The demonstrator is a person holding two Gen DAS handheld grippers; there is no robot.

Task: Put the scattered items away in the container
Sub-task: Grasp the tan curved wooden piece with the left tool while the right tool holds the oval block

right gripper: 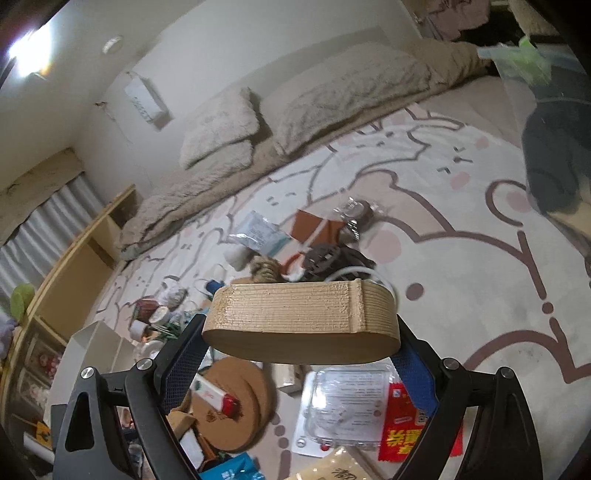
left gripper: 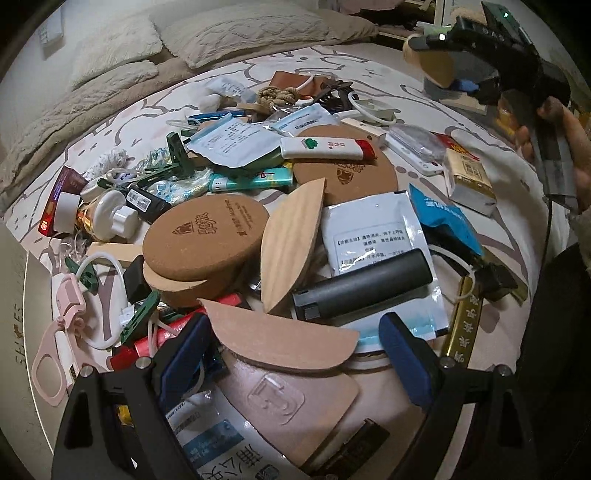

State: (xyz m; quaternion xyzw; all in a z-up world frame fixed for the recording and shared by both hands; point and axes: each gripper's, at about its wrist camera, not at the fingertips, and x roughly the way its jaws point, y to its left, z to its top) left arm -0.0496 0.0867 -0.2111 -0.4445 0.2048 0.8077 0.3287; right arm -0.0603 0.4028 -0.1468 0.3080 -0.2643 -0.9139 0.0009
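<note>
A heap of small items lies on a patterned bedsheet (left gripper: 436,107): round cork coasters (left gripper: 207,230), leaf-shaped wooden pieces (left gripper: 291,243), a black cylinder (left gripper: 364,284), medicine sachets (left gripper: 369,229), lighters and cables. My left gripper (left gripper: 295,354) is low over the near edge of the heap, jaws apart, with a thin pinkish wooden piece (left gripper: 284,341) between the pads; contact is unclear. My right gripper (right gripper: 299,358) is shut on a thick oval wooden block (right gripper: 303,321), held above the bed. It also shows in the left wrist view (left gripper: 443,59) at the upper right.
Pillows (left gripper: 236,33) and a beige blanket lie at the head of the bed. A white box edge (left gripper: 14,306) shows at the far left. Pink scissors (left gripper: 55,347) lie at the left. A clear plastic container (right gripper: 532,62) shows at the upper right beyond the bed.
</note>
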